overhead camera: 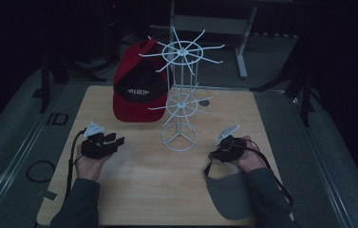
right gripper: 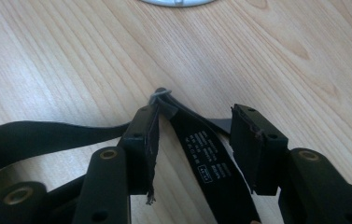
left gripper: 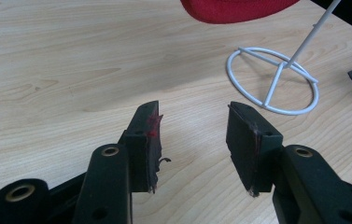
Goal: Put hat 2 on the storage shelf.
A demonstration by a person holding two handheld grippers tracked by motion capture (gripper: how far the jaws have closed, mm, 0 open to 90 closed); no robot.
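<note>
A white wire rack [overhead camera: 180,95] stands mid-table on a ring base [left gripper: 272,80]. A red cap [overhead camera: 136,92] with a black front hangs on its left side, and its brim [left gripper: 234,9] shows at the top of the left gripper view. My left gripper [overhead camera: 115,141] rests left of the rack, open, with bare wood between its jaws [left gripper: 193,119]. My right gripper [overhead camera: 214,154] sits right of the base, over a grey cap [overhead camera: 231,192]. Its jaws [right gripper: 194,116] stand apart around the cap's black strap [right gripper: 201,154], which bears a small label. The strap's end lies against the left jaw's tip and is not pinched.
The wooden table [overhead camera: 143,190] has bare room in front of the rack and between my hands. Cables trail from both grippers. A cable loop [overhead camera: 40,171] lies on the floor at the left. Dark stands and a grey frame sit behind the table.
</note>
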